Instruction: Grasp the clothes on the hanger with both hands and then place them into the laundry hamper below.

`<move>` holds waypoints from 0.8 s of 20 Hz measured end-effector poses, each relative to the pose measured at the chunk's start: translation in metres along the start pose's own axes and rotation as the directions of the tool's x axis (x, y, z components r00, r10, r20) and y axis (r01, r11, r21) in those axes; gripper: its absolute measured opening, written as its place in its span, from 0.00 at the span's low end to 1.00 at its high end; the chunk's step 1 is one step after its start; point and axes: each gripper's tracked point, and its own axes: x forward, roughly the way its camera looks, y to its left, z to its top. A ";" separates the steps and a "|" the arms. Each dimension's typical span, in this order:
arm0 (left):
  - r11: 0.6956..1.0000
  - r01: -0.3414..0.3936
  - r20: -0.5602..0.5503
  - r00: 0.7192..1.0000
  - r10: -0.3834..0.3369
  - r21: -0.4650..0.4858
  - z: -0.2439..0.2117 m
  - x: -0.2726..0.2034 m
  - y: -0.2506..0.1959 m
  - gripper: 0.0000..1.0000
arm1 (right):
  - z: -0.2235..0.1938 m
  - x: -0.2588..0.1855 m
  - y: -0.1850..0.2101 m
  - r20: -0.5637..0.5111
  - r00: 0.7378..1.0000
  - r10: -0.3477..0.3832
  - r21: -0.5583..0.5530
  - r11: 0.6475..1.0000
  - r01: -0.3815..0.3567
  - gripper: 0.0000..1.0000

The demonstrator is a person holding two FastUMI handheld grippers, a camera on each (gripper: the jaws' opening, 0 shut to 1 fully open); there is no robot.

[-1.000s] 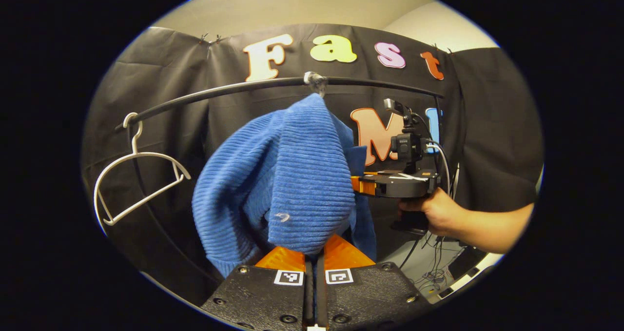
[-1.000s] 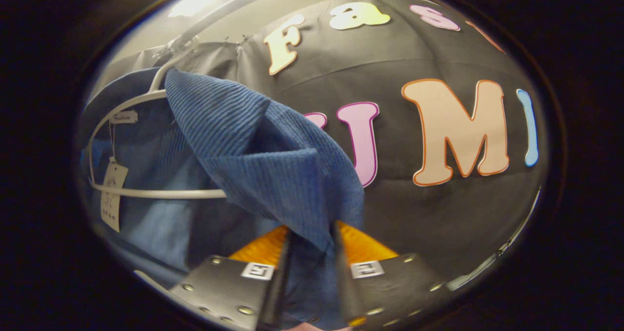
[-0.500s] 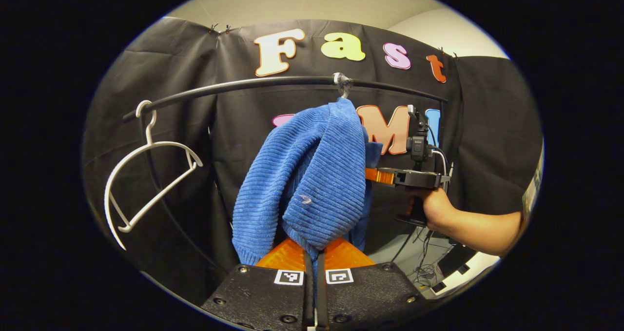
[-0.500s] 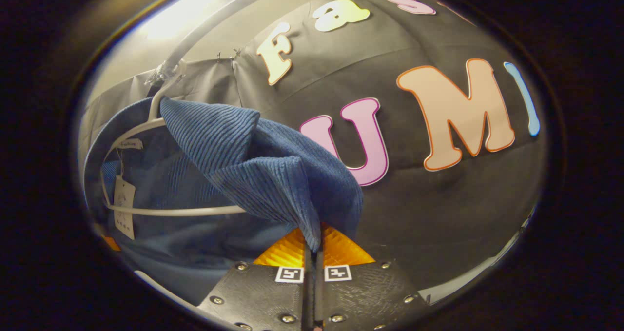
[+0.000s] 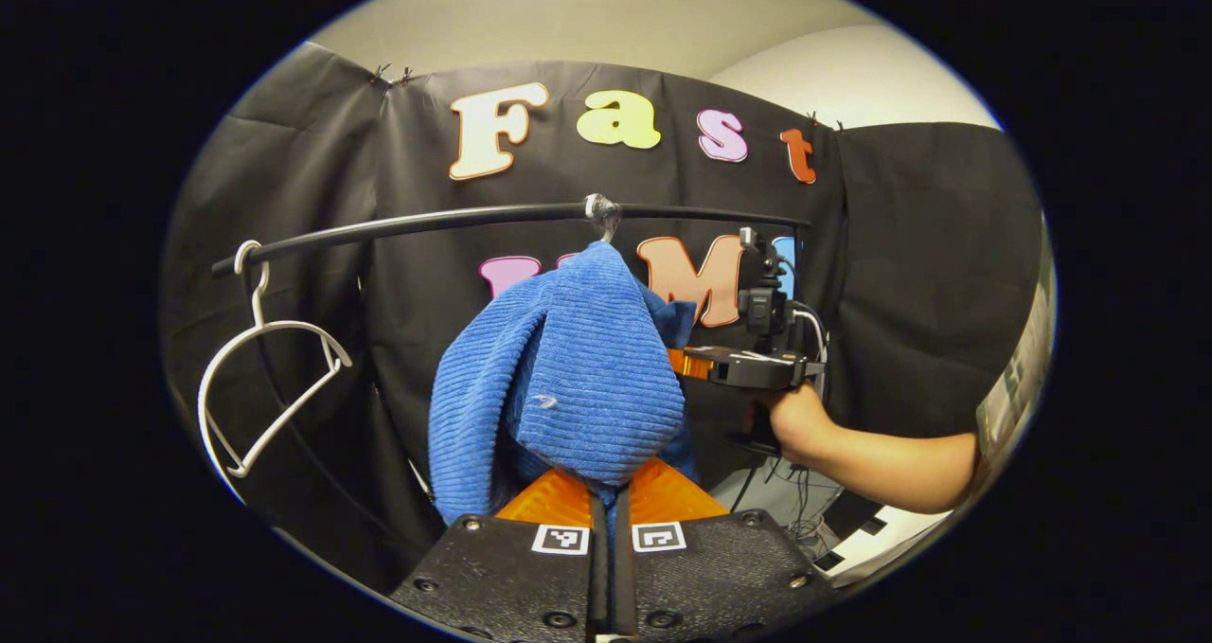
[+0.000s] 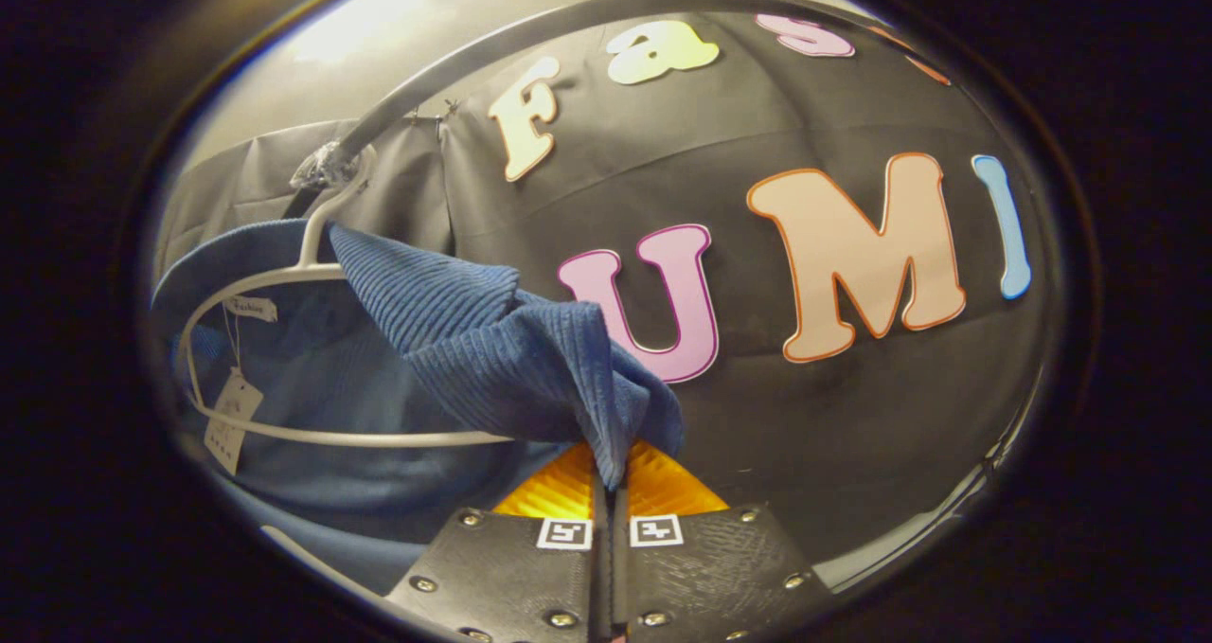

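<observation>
A blue ribbed garment [image 5: 568, 387] hangs from a hanger hooked on the black rail [image 5: 426, 221]. My left gripper [image 5: 611, 491] is shut on its near edge, the cloth bunched over the fingers. Beyond the garment, the right gripper [image 5: 684, 363], held by a hand [image 5: 800, 425], reaches into its far side. In the right gripper view the right gripper [image 6: 611, 477] is shut on a pulled-out fold of the garment [image 6: 492, 359]. The white hanger [image 6: 312, 340] sits inside the garment with a paper tag [image 6: 227, 416] hanging from it.
An empty white hanger [image 5: 260, 378] hangs at the left end of the rail. Cables and a pale floor [image 5: 852, 548] show low on the right, below the person's forearm [image 5: 900, 468]. The black cloth wall stands close behind the rail.
The right gripper shut on the garment's fold. The left gripper drew back slightly while holding the cloth, and the garment's fold now stretches away from the hanger.
</observation>
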 end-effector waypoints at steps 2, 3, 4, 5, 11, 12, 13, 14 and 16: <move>0.998 0.051 -0.031 0.998 -0.053 -0.047 -0.011 0.000 -0.009 0.04 | 0.001 -0.002 -0.001 0.005 1.000 -0.003 -0.013 1.000 0.003 0.00; 0.994 0.071 -0.038 0.997 -0.074 -0.085 -0.016 0.001 -0.012 0.05 | 0.002 -0.001 -0.001 0.009 1.000 -0.004 -0.015 1.000 0.004 0.01; 0.991 0.083 -0.050 0.995 -0.089 -0.109 -0.021 0.001 -0.014 0.05 | 0.003 -0.001 -0.001 0.014 1.000 -0.002 -0.008 1.000 0.002 0.01; 0.990 0.092 -0.063 0.993 -0.099 -0.106 -0.026 0.002 -0.015 0.05 | 0.005 0.000 -0.001 0.019 1.000 -0.002 0.000 1.000 0.002 0.00; 0.991 0.136 -0.034 0.990 -0.136 0.004 -0.017 -0.005 -0.026 0.07 | 0.019 0.007 -0.012 0.053 0.998 -0.046 -0.015 0.999 0.047 0.00; 0.992 0.123 -0.014 0.992 -0.123 0.003 -0.013 -0.006 -0.022 0.07 | 0.021 0.008 -0.012 0.056 0.997 -0.053 -0.018 0.998 0.054 0.00; 0.994 0.112 0.002 0.994 -0.112 0.001 -0.007 -0.009 -0.019 0.04 | 0.026 0.010 -0.013 0.063 0.996 -0.063 -0.013 0.998 0.064 0.00; 0.996 0.091 0.006 0.996 -0.092 0.023 -0.001 -0.012 -0.015 0.02 | 0.029 0.011 -0.016 0.073 0.995 -0.074 -0.001 0.997 0.074 0.00; 0.994 0.060 0.025 0.998 -0.062 0.096 0.014 -0.022 -0.006 0.01 | 0.042 0.014 -0.021 0.097 0.991 -0.089 0.026 0.996 0.087 0.00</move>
